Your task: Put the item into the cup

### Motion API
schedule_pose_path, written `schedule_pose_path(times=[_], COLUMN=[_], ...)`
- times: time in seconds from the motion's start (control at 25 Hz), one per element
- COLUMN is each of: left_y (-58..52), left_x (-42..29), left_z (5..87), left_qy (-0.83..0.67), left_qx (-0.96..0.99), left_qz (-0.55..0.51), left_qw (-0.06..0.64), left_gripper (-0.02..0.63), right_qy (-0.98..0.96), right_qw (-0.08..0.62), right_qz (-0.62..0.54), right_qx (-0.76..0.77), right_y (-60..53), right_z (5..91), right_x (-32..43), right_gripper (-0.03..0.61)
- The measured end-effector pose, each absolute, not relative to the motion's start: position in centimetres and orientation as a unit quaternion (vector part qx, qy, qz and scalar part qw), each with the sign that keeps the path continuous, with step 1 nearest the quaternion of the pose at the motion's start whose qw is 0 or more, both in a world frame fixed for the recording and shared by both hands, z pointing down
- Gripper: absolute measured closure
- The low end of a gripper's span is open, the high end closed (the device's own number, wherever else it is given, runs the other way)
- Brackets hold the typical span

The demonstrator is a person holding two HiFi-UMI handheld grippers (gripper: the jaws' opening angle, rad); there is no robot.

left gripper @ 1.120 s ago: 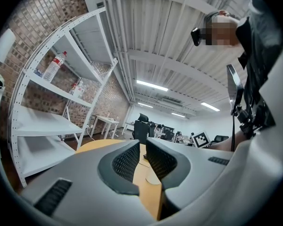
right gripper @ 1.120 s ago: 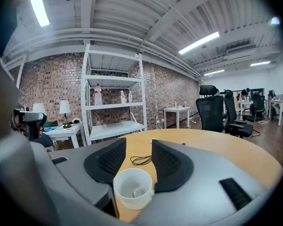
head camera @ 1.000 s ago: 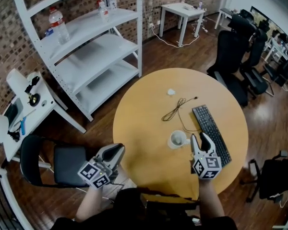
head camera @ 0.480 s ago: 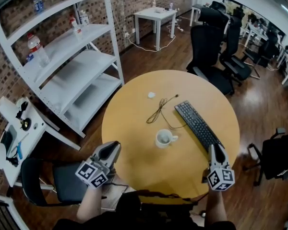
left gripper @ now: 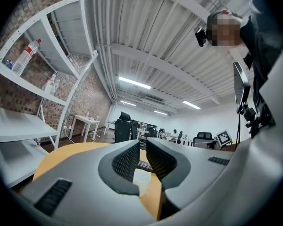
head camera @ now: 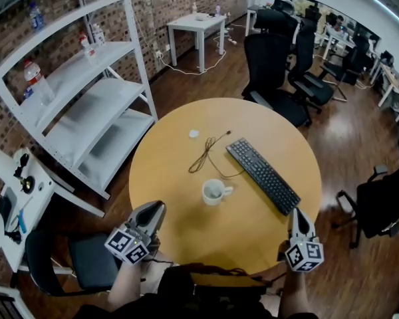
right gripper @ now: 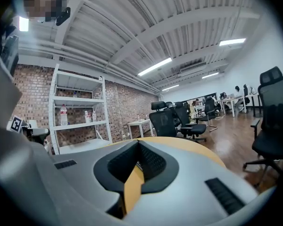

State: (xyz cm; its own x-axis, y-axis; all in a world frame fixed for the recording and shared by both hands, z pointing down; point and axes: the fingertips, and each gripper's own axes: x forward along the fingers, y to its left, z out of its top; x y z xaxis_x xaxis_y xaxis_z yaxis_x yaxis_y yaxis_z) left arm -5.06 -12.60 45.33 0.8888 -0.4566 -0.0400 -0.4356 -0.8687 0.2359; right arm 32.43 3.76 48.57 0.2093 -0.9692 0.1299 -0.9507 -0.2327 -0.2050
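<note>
A white cup (head camera: 213, 191) stands upright near the middle of the round wooden table (head camera: 179, 228); I cannot tell what is inside it. A small white item (head camera: 194, 133) lies farther back on the table, left of a black cable (head camera: 205, 153). My left gripper (head camera: 158, 206) hovers over the table's near left edge, its jaws a narrow gap apart and empty; through that gap the left gripper view shows the cup (left gripper: 141, 180). My right gripper (head camera: 297, 211) is at the near right edge, past the keyboard's end, shut on nothing (right gripper: 138, 141).
A black keyboard (head camera: 263, 175) lies diagonally right of the cup. A white shelf unit (head camera: 73, 98) with bottles stands at the left. Black office chairs (head camera: 272, 65) are behind the table, another chair (head camera: 60, 264) at the near left, and a white side table (head camera: 196, 25) at the back.
My right gripper has drawn back from beside the cup to the table's near right edge, and its jaws have closed. The left gripper has barely moved. The head view has shifted.
</note>
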Motion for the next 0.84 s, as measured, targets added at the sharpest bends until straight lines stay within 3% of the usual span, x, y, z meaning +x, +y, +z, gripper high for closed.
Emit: schedule_pose_path(times=[0.84], left_y=[-12.1], left_x=[-5.5], left_z=[45.8], left_qy=[-0.235], left_qx=[0.964], left_qz=[-0.041], left_qw=[0.113], left_gripper=[0.574], right_qy=[0.633], right_qw=[0.026], right_qz=[-0.118], right_qx=[-0.765], right_y=[2.7], right_z=[48.5], right_x=[30.6], right_gripper=[0.569])
